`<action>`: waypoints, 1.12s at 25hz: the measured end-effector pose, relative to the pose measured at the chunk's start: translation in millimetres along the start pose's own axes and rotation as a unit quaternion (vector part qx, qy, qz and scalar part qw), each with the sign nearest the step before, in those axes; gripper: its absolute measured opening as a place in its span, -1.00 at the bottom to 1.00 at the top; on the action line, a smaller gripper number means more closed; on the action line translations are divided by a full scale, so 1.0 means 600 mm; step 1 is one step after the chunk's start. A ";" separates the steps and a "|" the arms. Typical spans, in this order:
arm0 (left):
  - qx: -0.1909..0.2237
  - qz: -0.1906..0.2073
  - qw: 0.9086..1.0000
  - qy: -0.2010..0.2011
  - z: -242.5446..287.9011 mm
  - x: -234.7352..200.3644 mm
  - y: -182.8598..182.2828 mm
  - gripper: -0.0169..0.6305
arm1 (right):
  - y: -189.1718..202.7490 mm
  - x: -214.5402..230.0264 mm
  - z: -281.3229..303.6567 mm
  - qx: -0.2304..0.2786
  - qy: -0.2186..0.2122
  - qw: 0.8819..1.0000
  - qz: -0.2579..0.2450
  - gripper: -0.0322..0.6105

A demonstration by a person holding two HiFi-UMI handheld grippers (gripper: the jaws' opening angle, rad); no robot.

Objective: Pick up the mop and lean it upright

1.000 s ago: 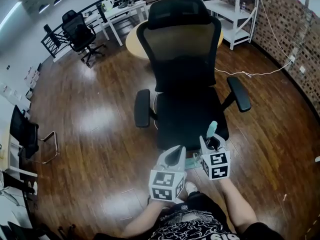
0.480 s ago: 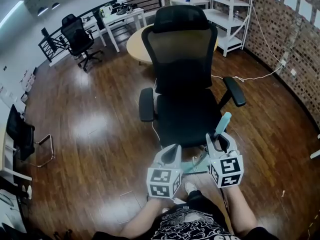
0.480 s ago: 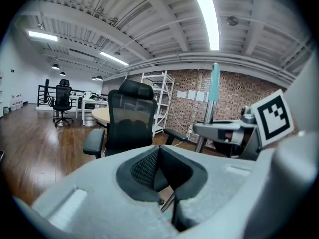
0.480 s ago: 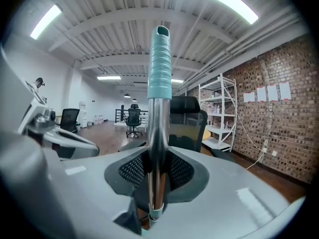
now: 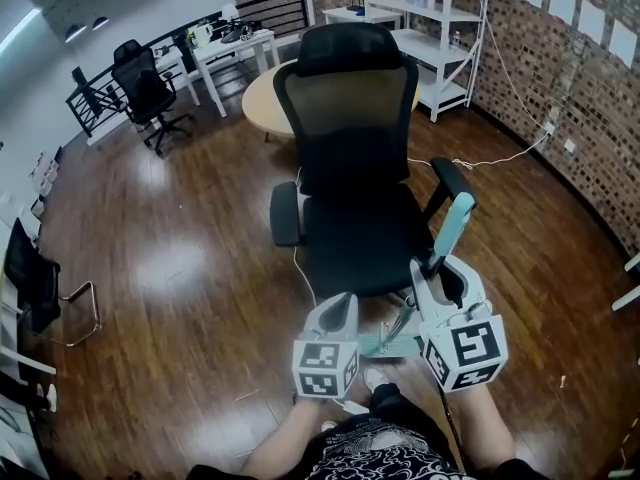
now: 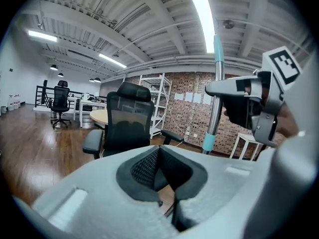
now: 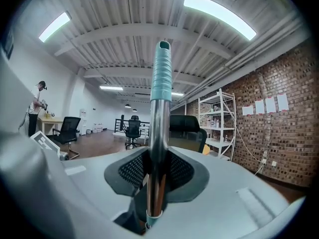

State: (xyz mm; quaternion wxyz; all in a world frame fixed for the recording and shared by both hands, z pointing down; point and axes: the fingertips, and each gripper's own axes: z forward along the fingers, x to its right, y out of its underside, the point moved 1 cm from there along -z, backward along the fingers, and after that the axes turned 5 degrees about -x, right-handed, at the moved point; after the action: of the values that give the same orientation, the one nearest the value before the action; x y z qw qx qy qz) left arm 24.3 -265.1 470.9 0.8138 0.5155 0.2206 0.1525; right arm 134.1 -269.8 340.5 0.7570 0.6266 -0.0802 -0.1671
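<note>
The mop's metal handle [image 7: 158,133] with its teal grip [image 7: 160,73] stands nearly upright between the pads of my right gripper [image 7: 155,171], which is shut on it. In the head view the teal grip [image 5: 455,223] sticks up past the right gripper [image 5: 440,273], and the pole slants down to the flat teal mop head [image 5: 385,344] near the floor by my feet. My left gripper [image 5: 343,308] hovers just left of the mop head, shut and holding nothing [image 6: 159,156]. The left gripper view shows the handle [image 6: 215,98] held by the right gripper [image 6: 244,101].
A black office chair [image 5: 355,168] stands directly ahead, very close. Behind it are a round wooden table [image 5: 262,93] and white shelving [image 5: 440,28]. A brick wall [image 5: 590,98] runs along the right, with a cable [image 5: 490,158] on the floor. A person [image 7: 37,101] stands far off.
The right gripper has risen with the mop handle, and the teal grip now stands higher beside the chair's armrest. The left gripper has shifted a little.
</note>
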 end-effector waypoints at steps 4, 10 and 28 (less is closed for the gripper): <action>0.015 0.003 1.000 0.006 -0.002 0.013 -0.013 -0.94 | -0.016 0.007 -0.012 0.009 0.005 1.000 -0.003 -0.60; 0.021 -0.007 1.000 0.013 0.013 0.026 -0.029 -0.94 | -0.006 0.029 -0.007 0.006 0.008 1.000 -0.006 -0.60; 0.007 -0.016 1.000 -0.015 0.056 0.000 -0.038 -0.94 | 0.193 0.065 0.100 -0.088 -0.034 0.995 -0.015 -0.60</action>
State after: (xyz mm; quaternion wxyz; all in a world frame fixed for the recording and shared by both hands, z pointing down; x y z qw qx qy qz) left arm 42.4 -300.9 462.6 0.8157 0.5198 0.2175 0.1307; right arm 168.4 -320.7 462.2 0.8035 0.5527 -0.0816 -0.2057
